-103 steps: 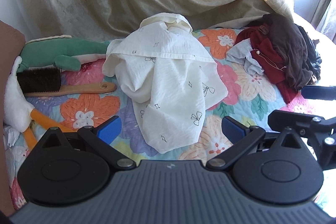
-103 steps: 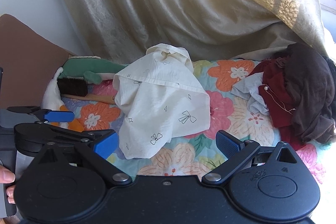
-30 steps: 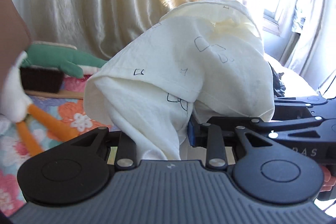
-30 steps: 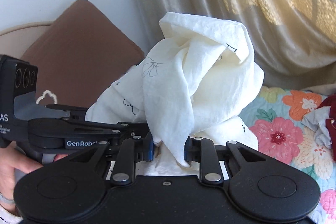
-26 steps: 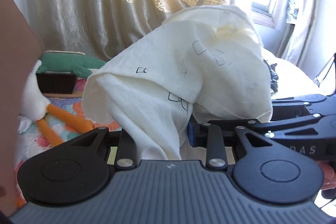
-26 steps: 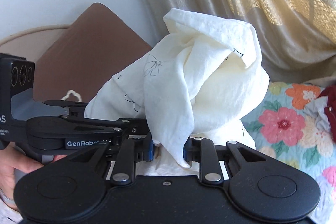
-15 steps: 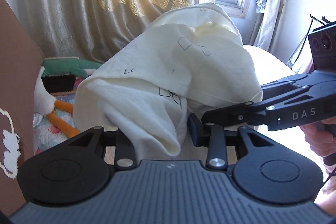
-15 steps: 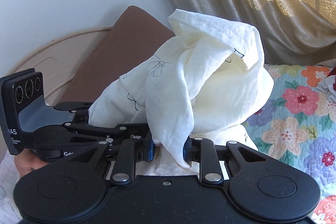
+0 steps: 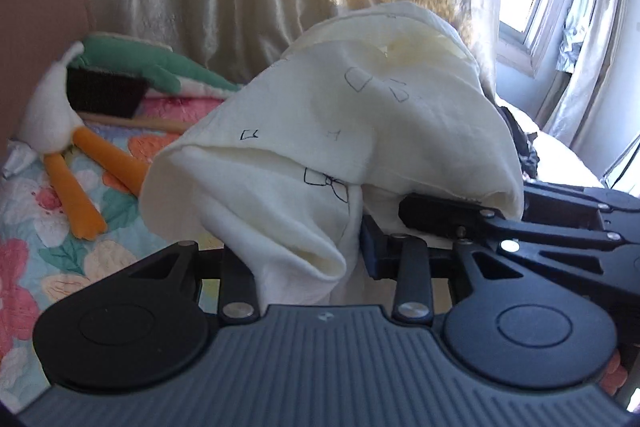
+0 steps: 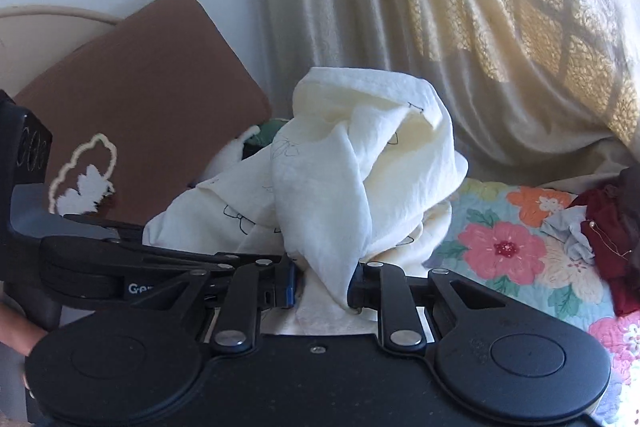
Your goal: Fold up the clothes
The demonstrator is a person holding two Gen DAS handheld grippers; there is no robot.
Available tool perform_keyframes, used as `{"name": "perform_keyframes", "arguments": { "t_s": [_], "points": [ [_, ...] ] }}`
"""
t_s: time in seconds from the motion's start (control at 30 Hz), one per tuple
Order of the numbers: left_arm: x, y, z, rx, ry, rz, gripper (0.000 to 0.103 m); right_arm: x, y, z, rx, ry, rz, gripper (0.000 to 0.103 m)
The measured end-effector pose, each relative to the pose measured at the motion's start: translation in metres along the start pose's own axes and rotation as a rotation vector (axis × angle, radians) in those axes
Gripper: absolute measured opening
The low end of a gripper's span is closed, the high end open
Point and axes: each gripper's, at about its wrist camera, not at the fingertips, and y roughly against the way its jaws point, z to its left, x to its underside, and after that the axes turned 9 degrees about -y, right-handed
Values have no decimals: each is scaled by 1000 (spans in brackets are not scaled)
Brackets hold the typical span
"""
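Holding the cream shirt [image 9: 360,131] pinched in both left gripper [image 9: 308,259] and right gripper [image 10: 322,287], you should spread them apart above the floral quilt [image 10: 500,251].

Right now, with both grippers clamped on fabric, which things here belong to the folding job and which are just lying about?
Job: cream garment, left gripper, right gripper, dark clothes pile.
Lying about: plush goose, green plush, brush, brown pillow.

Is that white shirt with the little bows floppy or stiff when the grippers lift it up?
Probably very floppy: the white shirt droops in soft folds over both the left gripper and the right gripper. It looks thin and light. Likely not slippery, since two small pinches seem to hold it bunched.
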Motion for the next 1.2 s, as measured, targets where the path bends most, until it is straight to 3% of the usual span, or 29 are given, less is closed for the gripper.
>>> {"name": "perform_keyframes", "arguments": {
  "t_s": [0.07, 0.17, 0.27, 0.37, 0.5, 0.6, 0.63, 0.67, 0.7, 0.83, 0.93, 0.97, 1.1, 1.13, 1.2],
  "points": [
    [11, -37, 10, -11, -9, 106, 61, 9, -25, -17, 31, -25, 63, 27],
    [36, -73, 29, -58, 16, 222, 66, 27, -62, -47, 100, -134, 185, 43],
    [52, -73, 51, 33, 139, 228, 68, 46, -71, -72, 143, -326, 260, 48],
    [53, -58, 61, 35, 168, 208, 69, 63, -53, -81, 107, -456, 239, 54],
    [56, -41, 72, 56, 222, 178, 69, 77, -38, -80, 147, -483, 213, 63],
    [55, -31, 79, 84, 273, 172, 69, 81, -32, -81, 173, -483, 189, 63],
    [55, -25, 80, 87, 276, 167, 69, 81, -28, -79, 169, -470, 173, 61],
    [55, -19, 80, 90, 278, 162, 69, 80, -25, -76, 169, -444, 157, 41],
    [54, -13, 79, 93, 276, 154, 69, 78, -23, -71, 180, -398, 146, 14],
    [47, 7, 72, 154, 220, 112, 69, 71, -8, -40, 257, -208, 8, 12],
    [43, 22, 69, 172, 201, 67, 69, 59, 1, -22, 238, -178, -64, 9],
    [42, 28, 64, 165, 167, 54, 69, 54, 3, -17, 217, -178, -76, 9],
    [41, 46, 9, 77, -177, 11, 73, 29, 9, -8, 68, -246, -56, 9],
    [43, 47, -1, 79, -206, 5, 73, 23, 10, -7, 14, -271, -42, 9],
    [43, 44, -12, 160, -211, 10, 73, 14, 12, -1, -80, -308, -14, 9]
  ]
}}
